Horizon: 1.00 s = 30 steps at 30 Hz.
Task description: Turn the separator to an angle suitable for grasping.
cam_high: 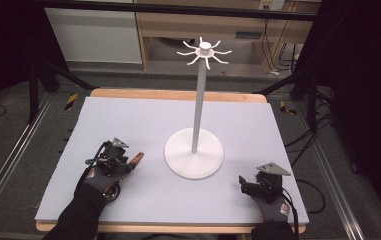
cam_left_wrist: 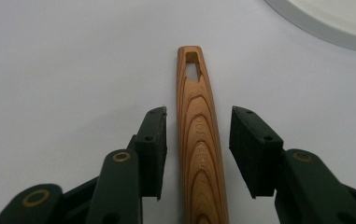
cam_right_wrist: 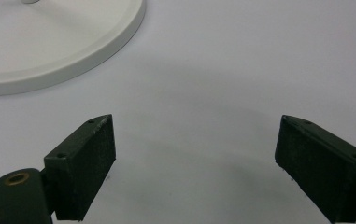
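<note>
Slim wooden handle with reddish-brown banded grain (cam_left_wrist: pixel 200 140), lying flat on the pale grey matte bench (cam_high: pixel 143 125), near its left front part. Long and narrow, slightly tapered toward the far tip, with an elongated slot cut through that end and faint lettering pressed along the middle. Smooth, finished surface, grain running in nested arches down the length. Long axis stretched along the left hand-held gripper's (cam_left_wrist: pixel 199 149) own line of sight in the left gripper view; in the high view, slotted tip aimed right and slightly away, toward the round white base of the tall white stand (cam_high: pixel 194 152). Stand: smooth flat disc, slim upright pole, ring of curved hooks on top.

Left hand-held gripper set astride the handle, one black ridged pad on each side, narrow gaps visible between pads and wood, so not pressing. Right hand-held gripper (cam_right_wrist: pixel 194 163) released, jaws wide apart over bare bench, near the right front corner, just beside the stand's base rim.
</note>
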Available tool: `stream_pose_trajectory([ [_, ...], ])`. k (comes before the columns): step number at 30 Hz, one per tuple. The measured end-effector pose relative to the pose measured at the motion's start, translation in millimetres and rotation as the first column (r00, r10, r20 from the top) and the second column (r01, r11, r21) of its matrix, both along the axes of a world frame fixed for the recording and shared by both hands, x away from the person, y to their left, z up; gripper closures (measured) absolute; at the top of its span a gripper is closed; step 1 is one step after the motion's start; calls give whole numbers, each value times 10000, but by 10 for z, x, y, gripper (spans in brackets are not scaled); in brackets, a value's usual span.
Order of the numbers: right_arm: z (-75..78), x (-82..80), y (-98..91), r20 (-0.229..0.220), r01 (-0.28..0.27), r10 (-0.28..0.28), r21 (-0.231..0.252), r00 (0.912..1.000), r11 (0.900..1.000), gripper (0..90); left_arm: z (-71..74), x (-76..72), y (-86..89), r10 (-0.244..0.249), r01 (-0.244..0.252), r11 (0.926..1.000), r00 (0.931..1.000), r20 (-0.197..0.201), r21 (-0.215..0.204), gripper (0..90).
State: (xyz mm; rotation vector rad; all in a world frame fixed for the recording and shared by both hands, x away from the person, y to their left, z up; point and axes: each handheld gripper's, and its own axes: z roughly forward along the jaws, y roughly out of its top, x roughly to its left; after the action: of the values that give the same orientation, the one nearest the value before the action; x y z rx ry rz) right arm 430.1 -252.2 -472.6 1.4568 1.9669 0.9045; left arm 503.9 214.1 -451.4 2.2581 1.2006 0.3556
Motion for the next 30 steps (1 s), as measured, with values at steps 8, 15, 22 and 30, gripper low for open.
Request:
stream_pose_trajectory([
  [8,-2,5,1,6,48,-48,-53,10000,10000,127,-67,38,-32,-59,62,9998,9999,-127,166,610],
  [15,-1,6,2,14,41,-41,-54,10000,10000,127,-87,42,-60,-104,109,9991,9999,-105,410,638],
  [22,-4,8,3,-22,30,-30,-70,10000,10000,127,-87,40,-74,-141,146,9982,9999,-98,589,645],
  [30,-6,11,3,-9,41,-41,-37,10000,10000,127,-78,38,-113,9,2,9966,9999,-141,821,654],
])
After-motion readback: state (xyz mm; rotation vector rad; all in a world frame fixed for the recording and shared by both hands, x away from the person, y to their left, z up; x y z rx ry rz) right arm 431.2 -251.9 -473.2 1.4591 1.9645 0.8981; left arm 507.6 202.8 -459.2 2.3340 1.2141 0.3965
